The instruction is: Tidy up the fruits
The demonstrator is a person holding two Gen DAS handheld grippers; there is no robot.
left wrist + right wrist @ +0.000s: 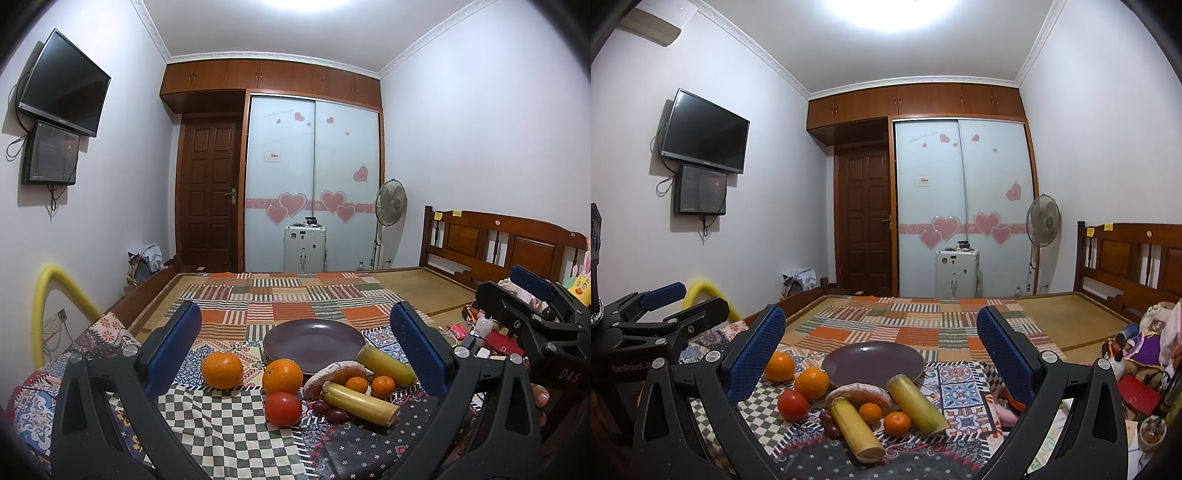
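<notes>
An empty purple plate [313, 341] [873, 362] sits on the patterned cloth. In front of it lie two large oranges [222, 369] [282, 376], a red tomato [283, 408], a bread-like roll [334, 371], two small tangerines [383, 386] [357, 384], dark grapes [328, 410] and two yellow sugarcane pieces [358, 402] [386, 363]. My left gripper [295, 350] hangs open short of the fruit, holding nothing. My right gripper [881, 354] is open too, near the same pile. The right gripper's body [532, 314] shows at the left wrist view's right edge.
The cloth [229, 417] covers a bed with a wooden headboard [502, 243] on the right. Clutter and soft toys [1145, 354] lie at the right side. A suitcase [304, 247], a fan [389, 206] and a wardrobe stand at the far wall.
</notes>
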